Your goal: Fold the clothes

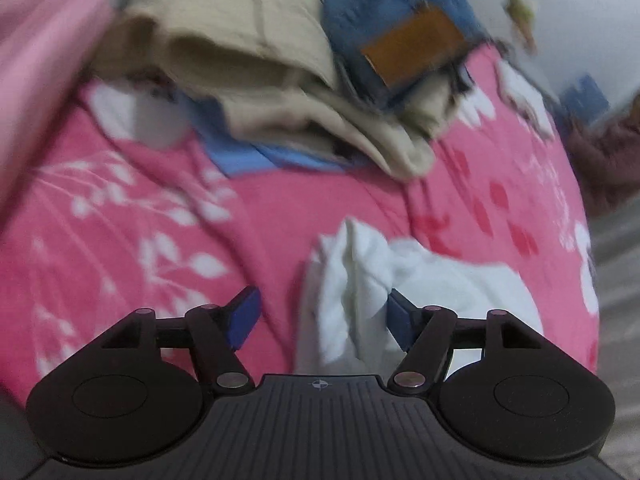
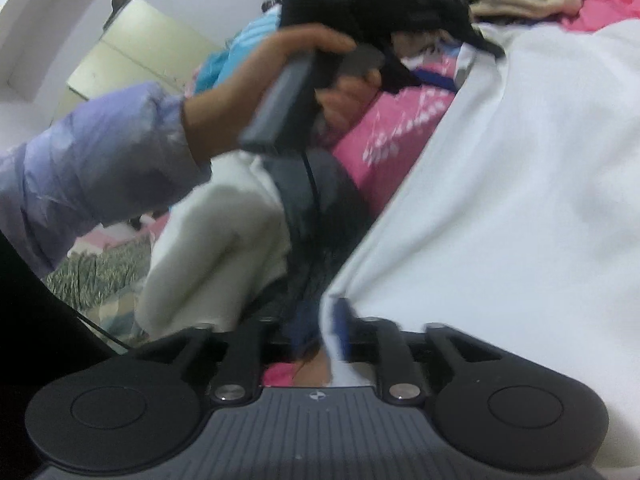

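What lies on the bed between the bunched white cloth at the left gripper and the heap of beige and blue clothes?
In the left wrist view, only bare pink floral bedsheet separates the bunched white cloth from the clothes heap.

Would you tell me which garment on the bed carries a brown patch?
The blue jeans atop the far pile; the beige garment and white garment are plain.

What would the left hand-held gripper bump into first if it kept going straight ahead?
Most likely the bunched white cloth already lying between the left hand-held gripper's open fingers, with the pink floral bedcover right under it. Blur makes depth uncertain.
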Available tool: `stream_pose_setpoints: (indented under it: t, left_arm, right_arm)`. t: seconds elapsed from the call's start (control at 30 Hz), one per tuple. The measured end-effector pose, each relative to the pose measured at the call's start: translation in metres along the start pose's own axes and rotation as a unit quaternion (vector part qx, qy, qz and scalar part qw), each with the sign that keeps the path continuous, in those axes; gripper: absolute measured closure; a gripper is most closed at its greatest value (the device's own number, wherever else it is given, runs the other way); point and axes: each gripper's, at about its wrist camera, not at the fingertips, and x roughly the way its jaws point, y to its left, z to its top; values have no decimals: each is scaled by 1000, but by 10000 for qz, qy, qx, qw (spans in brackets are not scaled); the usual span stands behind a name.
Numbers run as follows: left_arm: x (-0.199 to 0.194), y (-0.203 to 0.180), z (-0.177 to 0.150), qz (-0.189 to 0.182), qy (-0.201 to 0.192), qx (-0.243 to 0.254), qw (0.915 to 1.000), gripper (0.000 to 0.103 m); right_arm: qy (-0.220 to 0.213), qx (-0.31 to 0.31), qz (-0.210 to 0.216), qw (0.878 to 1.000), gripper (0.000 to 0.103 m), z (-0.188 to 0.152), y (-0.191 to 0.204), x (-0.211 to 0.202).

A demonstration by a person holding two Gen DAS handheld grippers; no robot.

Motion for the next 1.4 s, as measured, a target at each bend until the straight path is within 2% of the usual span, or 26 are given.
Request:
stream_pose_setpoints:
  t: [0.1,0.13,0.17,0.23,0.3,0.33,0.37,0.4,0.47,0.53,0.6,0.67,0.73,0.8,0.87,0.9,0.93,1.03,1.1,1.17,1.27,1.33,1.4]
  left_arm:
    - [-21,-7,-9,120,-367,380,9985,36]
    - [-28,-12,-14,135,-565,538,9969,36]
    - [-32,-16,-18,95,-721,698,9949,36]
    - [-31,-28,-25,-32,-863,977,9915,36]
    - [-21,-36,-27,-132,-813,1024,9913,37]
    - [-13,-38,-25,-165,-756,968,9923,43]
    - [-5,-38,-23,-145,-722,875,9934,56]
    - [3,-35,-18,-42,-738,765,9943,58]
    - [14,-23,-9,291,-967,556,9933,54]
    - [29,-4,-3,490,-863,336,9945,50]
    - [36,10,-4,493,-785,137,9956,48]
    - [30,10,-7,541,-883,187,9945,47]
    - [18,17,-10,480,-927,-260,9942,42]
    - [5,29,-14,309,-928,-1008,9901,39]
    - [-9,48,-25,25,-891,-2013,9755,39]
    - [-17,50,-32,83,-941,-2179,9714,39]
    - [-25,48,-40,233,-1029,-2142,9711,39]
    - [-51,32,-56,667,-1436,-1543,9753,39]
    - [-65,24,-65,722,-1526,-1349,9764,39]
    - [-74,17,-72,666,-1402,-1199,9806,39]
    - [-85,5,-84,611,-1124,-1033,9864,40]
    - [-96,-2,-97,555,-960,-948,9893,40]
    - [-108,-9,-117,405,-616,-884,9934,40]
  right_arm:
    - [124,-82,228,9996,43,-6,-1,7]
    - [158,-128,312,9993,30,-9,-1,9]
    - [197,-167,418,9988,23,-12,-4,13]
    - [317,-70,418,9986,22,-14,-12,25]
    - [428,-12,358,9984,22,-11,-12,39]
    - [441,-63,358,9984,22,-11,-11,40]
    - [445,-148,402,9981,22,-12,-9,39]
    - [456,-219,488,9975,22,-12,-7,36]
    - [474,-319,666,9961,23,-13,-4,27]
    - [372,-352,633,9967,23,-15,-4,11]
    - [207,-289,584,9977,23,-18,-10,-9]
    - [21,-178,596,9981,23,-19,-18,-24]
    - [-169,-126,538,9983,23,-17,-25,-43]
    - [-586,-209,104,9980,23,-9,-34,-72]
    - [-1024,-293,-501,9930,23,-1,-49,-95]
    - [-1237,-293,-813,9886,23,5,-59,-108]
    - [-1432,-237,-1013,9842,23,8,-70,-116]
    - [-1738,184,-1164,9777,22,25,-105,-127]
    - [-1798,243,-1036,9779,22,37,-119,-126]
    - [-1776,16,-1035,9786,22,51,-120,-119]
    - [-1756,-486,-1279,9749,22,77,-105,-78]
    - [-1488,-681,-1360,9771,24,105,-106,-50]
    - [-1092,-980,-1457,9784,25,127,-102,-24]
